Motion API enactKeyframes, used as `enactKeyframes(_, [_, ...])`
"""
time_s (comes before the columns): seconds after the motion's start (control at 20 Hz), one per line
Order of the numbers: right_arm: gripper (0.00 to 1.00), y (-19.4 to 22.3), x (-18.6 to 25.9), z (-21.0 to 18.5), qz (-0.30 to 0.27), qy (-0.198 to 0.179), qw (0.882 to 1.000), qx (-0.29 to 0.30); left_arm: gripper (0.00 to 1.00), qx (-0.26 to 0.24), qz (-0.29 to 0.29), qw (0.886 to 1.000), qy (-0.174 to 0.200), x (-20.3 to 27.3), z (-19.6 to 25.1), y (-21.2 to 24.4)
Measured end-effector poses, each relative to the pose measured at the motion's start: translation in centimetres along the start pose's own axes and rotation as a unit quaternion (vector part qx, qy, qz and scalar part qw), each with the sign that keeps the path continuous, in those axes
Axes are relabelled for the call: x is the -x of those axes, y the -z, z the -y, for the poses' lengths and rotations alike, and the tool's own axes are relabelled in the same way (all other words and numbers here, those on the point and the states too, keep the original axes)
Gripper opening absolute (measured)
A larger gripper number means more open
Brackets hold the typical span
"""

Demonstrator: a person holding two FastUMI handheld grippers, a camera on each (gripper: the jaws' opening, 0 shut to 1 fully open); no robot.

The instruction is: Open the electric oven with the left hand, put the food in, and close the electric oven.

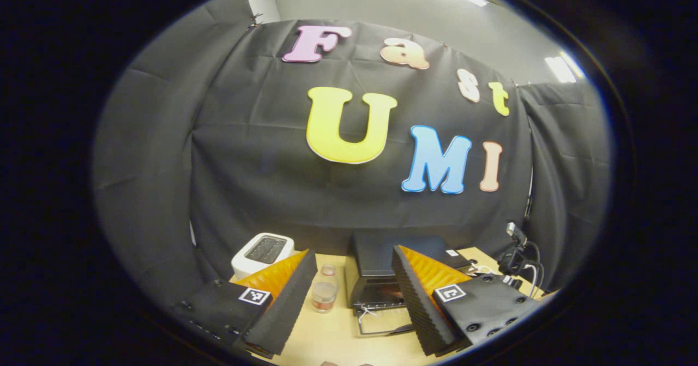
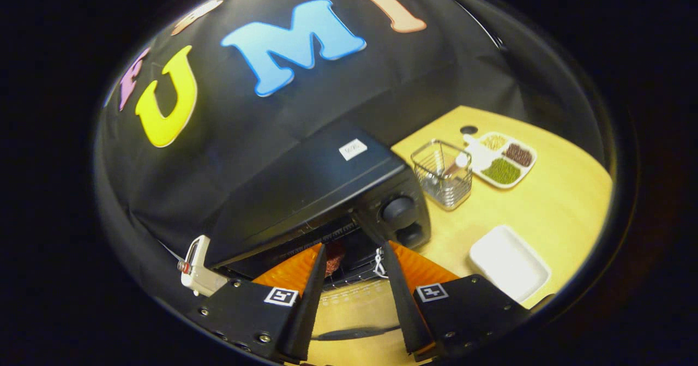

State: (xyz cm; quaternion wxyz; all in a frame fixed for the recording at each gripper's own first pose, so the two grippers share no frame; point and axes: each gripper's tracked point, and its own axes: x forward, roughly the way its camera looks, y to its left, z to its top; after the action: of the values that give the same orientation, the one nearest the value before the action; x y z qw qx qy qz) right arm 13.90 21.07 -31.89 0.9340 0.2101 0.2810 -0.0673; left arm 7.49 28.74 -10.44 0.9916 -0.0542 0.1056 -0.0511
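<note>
Left gripper view: my left gripper (image 1: 351,295) is raised above the yellow table (image 1: 332,339), fingers spread apart and holding nothing. Between and beyond them sits the black electric oven (image 1: 376,270) with its door (image 1: 381,322) folded down flat toward me. Left of the oven stand a small clear jar (image 1: 325,296) and, farther back, a white toaster (image 1: 262,252). Cables and a black clamp (image 1: 518,257) hang at the table's right edge. Right gripper view: my right gripper (image 2: 354,289) is directly in front of the oven's open mouth, fingers parted and empty. A dark reddish piece of food (image 2: 334,261) lies inside on the oven rack (image 2: 354,279), just beyond the fingertips. Right of the oven stand a wire basket (image 2: 443,174), a divided tray (image 2: 504,159) of grains and an empty white dish (image 2: 510,262).
</note>
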Motion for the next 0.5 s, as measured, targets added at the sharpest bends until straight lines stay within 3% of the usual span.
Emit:
enactKeyframes(0.05, [0.64,-1.5,1.7,0.5,0.020,0.000,1.000,0.022,0.97,-0.001,0.002,1.000,0.006,-0.3,1.3,-0.1])
enactKeyframes(0.1, [0.64,-3.4,3.4,0.8,0.041,-0.004,0.998,0.040,0.89,-0.003,0.004,1.000,0.011,-0.6,2.5,-0.2])
enactKeyframes(0.15, [0.64,-5.2,5.1,1.1,0.062,-0.008,0.996,0.059,0.98,-0.005,0.006,1.000,0.013,-0.8,3.7,-0.2])
enactKeyframes(0.5, [0.64,-15.7,15.1,2.3,0.180,-0.039,0.970,0.156,0.96,-0.009,0.036,0.999,0.012,-1.2,11.7,-2.1])
